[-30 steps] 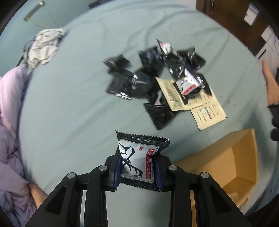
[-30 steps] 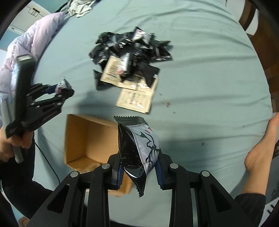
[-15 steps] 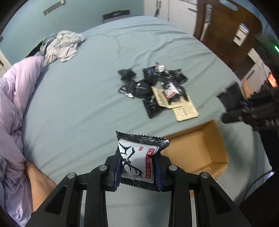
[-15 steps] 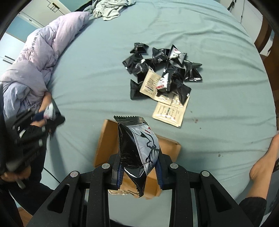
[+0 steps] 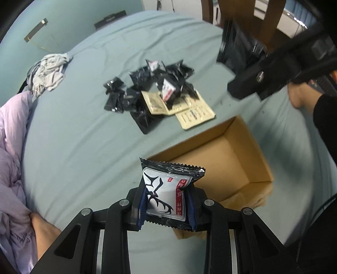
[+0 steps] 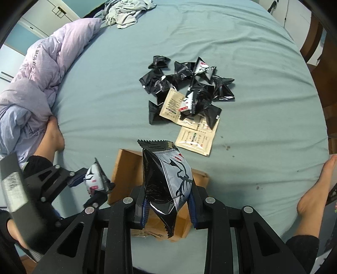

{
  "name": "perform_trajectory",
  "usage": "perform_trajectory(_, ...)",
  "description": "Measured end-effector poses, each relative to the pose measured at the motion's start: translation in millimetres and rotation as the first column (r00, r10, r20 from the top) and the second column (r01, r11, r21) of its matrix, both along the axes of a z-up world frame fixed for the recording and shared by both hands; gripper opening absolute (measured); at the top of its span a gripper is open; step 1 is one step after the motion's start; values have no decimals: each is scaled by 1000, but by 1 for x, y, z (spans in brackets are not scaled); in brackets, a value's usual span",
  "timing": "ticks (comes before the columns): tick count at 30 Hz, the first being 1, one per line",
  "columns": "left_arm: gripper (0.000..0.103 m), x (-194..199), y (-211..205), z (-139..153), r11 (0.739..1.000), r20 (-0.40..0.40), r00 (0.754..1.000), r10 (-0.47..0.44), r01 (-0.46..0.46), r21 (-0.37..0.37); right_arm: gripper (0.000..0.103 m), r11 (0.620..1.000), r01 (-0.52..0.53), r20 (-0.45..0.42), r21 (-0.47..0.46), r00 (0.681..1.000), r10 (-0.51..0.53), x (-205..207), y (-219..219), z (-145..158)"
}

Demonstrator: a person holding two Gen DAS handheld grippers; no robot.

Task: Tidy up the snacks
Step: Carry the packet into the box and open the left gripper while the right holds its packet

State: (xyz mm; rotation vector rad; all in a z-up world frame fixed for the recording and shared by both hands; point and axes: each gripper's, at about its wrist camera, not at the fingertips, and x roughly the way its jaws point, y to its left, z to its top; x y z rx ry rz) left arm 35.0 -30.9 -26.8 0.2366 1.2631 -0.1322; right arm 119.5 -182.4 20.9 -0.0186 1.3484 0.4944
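Observation:
My left gripper [image 5: 166, 207] is shut on a black snack packet with a white deer label [image 5: 168, 194], held above the near left corner of an open cardboard box [image 5: 238, 156]. My right gripper [image 6: 168, 208] is shut on a second black deer packet [image 6: 168, 179], hanging over the same box [image 6: 124, 170]. In the right wrist view the left gripper [image 6: 99, 181] and its packet hover by the box's left side. The right gripper [image 5: 242, 63] appears blurred at the upper right of the left wrist view. A pile of black packets [image 6: 189, 84] and beige sachets [image 6: 195, 137] lies on the blue sheet beyond the box.
A lilac duvet [image 6: 31, 84] is bunched at the left and grey clothes [image 6: 126, 12] lie at the far edge. The person's bare feet rest at the left [image 6: 52, 134] and right [image 6: 316, 189]. A wooden chair [image 5: 242, 12] stands past the bed.
The left gripper has swung with its packet toward the box, which now lies right under it. The right gripper rose a little and now holds over the box.

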Motion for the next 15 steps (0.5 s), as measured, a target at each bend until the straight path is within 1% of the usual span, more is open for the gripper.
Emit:
perform_trajectory(3, 31, 3, -5, -10, 1000, -13, 1000, -12, 12, 2, 28, 1000, 3, 3, -4, 1000, -3, 4, -1, -1)
perform_trajectory(6, 30, 9, -8, -21, 1000, -37, 999, -13, 13, -21, 28, 999, 6, 6, -32, 1000, -6, 7, -2, -6)
perform_trajectory(10, 31, 14, -14, -33, 999, -37, 999, -37, 37, 16, 28, 999, -5, -3, -43, 1000, 5, 10, 0, -10)
perform_trajectory(15, 31, 21, -14, -46, 999, -81, 996, -34, 35, 2, 28, 998, -16, 3, -66, 1000, 17, 10, 0, -13)
